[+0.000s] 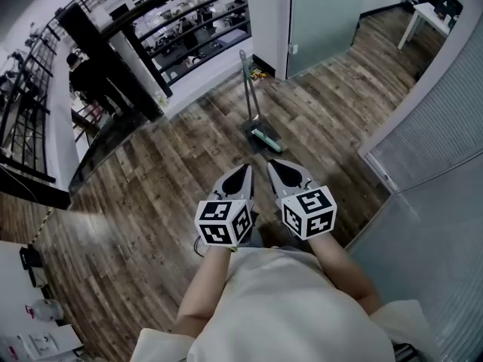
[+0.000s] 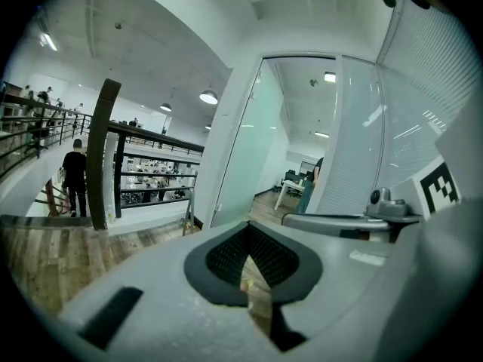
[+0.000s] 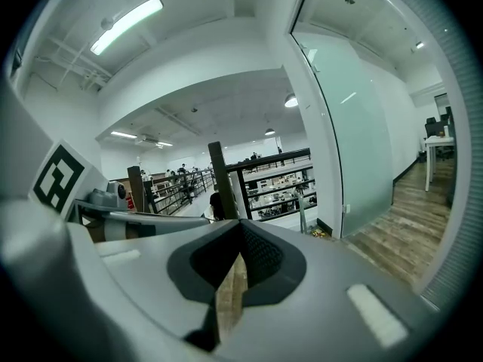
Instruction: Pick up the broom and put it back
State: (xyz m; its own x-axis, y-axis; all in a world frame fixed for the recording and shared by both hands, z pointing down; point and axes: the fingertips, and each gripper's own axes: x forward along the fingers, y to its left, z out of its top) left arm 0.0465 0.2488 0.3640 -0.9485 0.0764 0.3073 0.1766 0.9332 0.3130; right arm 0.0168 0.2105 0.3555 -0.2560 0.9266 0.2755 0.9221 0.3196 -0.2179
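The broom (image 1: 255, 119) stands upright on the wood floor ahead of me, its grey handle rising toward the white wall and a teal brush head at its foot beside a dark dustpan. Its thin handle also shows in the left gripper view (image 2: 187, 213) and the right gripper view (image 3: 302, 219), well beyond the jaws. My left gripper (image 1: 243, 169) and right gripper (image 1: 273, 163) are held side by side, pointing at the broom and a short way from it. Both are shut with nothing between the jaws, as seen at the left gripper (image 2: 248, 228) and the right gripper (image 3: 240, 226).
A black railing (image 1: 177, 21) and a dark post (image 1: 113, 59) border the floor at the left, with a person in black (image 1: 90, 78) on the stairs. A frosted glass wall (image 1: 324, 13) stands behind the broom. Blinds (image 1: 430, 127) close the right side; a white table (image 1: 426, 13) stands far right.
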